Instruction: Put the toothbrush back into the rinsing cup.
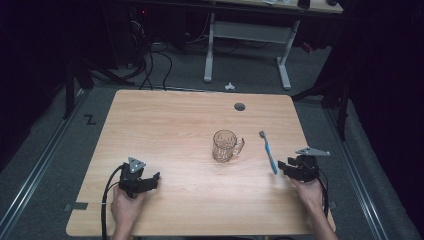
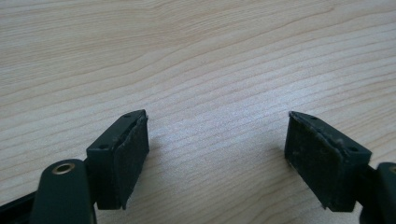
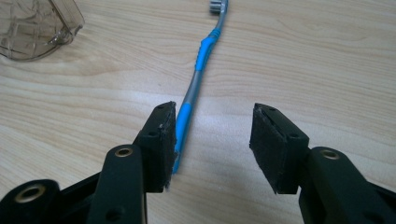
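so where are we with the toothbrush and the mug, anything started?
Done: nothing visible. The toothbrush lies flat on the table, apart from the clear mug, which stands upright and looks empty. In hand: the right gripper is open at the handle end, the handle beside its left jaw, not clamped. The left gripper is open over bare wood. Left: presumably gripping the brush and moving it, perhaps into the mug.

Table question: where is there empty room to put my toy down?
The table is bare along its far edge and across its left half, beyond the left gripper. It is busier at right, where the mug, toothbrush and right gripper sit close together.
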`<state>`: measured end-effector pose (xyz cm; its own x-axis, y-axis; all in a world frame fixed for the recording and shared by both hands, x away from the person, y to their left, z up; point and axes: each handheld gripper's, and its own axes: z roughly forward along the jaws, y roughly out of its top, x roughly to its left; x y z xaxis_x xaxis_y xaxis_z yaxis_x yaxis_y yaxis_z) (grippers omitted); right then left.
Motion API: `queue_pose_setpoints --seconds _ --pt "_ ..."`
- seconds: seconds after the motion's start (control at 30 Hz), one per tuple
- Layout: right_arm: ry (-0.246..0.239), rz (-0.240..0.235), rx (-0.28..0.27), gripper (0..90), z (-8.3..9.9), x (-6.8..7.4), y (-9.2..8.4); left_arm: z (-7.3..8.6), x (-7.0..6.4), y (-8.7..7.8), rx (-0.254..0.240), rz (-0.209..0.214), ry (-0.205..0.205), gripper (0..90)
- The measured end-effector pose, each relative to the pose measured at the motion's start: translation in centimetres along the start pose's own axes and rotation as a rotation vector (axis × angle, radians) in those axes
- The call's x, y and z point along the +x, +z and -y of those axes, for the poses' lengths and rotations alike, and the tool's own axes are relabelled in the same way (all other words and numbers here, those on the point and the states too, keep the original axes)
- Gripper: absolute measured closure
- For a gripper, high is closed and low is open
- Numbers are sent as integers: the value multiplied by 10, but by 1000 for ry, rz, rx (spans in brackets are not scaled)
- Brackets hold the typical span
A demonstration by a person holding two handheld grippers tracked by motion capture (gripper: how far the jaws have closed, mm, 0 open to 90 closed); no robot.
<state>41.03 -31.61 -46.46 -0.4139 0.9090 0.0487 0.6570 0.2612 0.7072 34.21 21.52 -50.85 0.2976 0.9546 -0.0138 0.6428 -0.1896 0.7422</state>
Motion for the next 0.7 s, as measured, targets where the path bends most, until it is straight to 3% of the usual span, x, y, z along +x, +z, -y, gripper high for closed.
queue_pose_setpoints --seconds 0.4,0.7 --pt "2 16 62 539 -25 -2 8 0 0 0 1 0 0 224" --pt "-37 13 105 570 -44 4 19 0 0 0 1 0 0 224"
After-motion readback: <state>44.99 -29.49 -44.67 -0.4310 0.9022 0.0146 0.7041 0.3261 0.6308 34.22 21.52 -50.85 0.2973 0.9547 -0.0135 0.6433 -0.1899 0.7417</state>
